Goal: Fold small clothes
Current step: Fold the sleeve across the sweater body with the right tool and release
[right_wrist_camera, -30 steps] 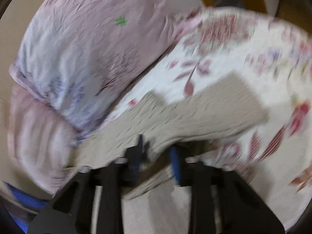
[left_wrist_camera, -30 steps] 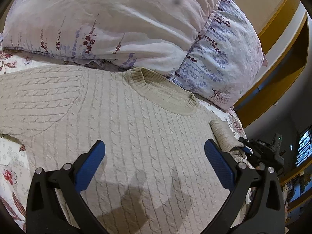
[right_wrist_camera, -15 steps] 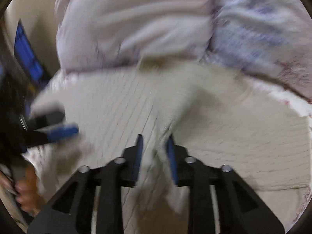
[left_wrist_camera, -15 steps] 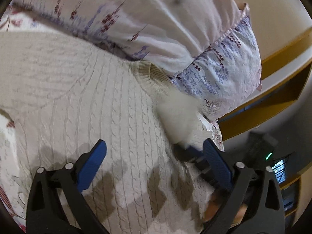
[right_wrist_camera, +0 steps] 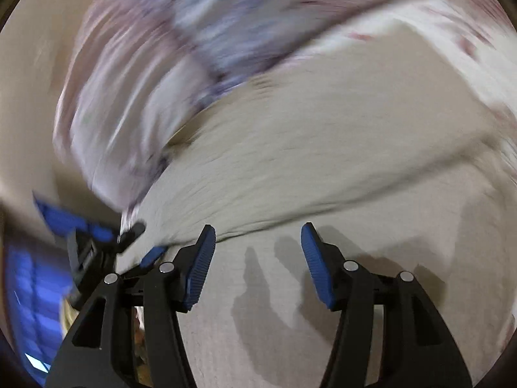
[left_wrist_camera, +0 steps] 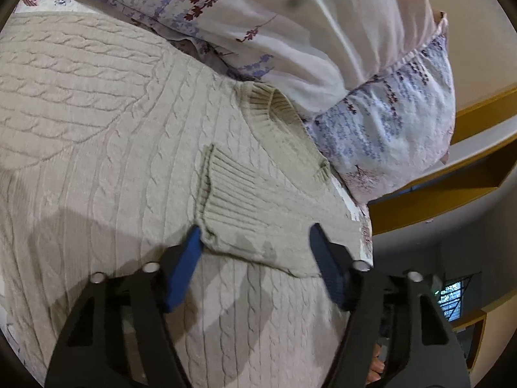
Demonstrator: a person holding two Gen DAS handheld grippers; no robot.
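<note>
A beige cable-knit sweater lies flat on the bed, its ribbed collar toward the pillows. One sleeve is folded across the chest, with its ribbed cuff near the middle. My left gripper is open and empty, just above the folded sleeve's edge. My right gripper is open and empty over the sweater; that view is blurred. The other gripper shows at that view's left edge.
Floral pillows lie against the sweater's collar, blurred in the right wrist view. A floral bedsheet shows at the sweater's right edge. A yellow wooden bed frame stands beyond.
The right gripper carried the sleeve across the sweater's chest, let it go and opened. The left gripper moved closer to the collar and its fingers stand somewhat closer together.
</note>
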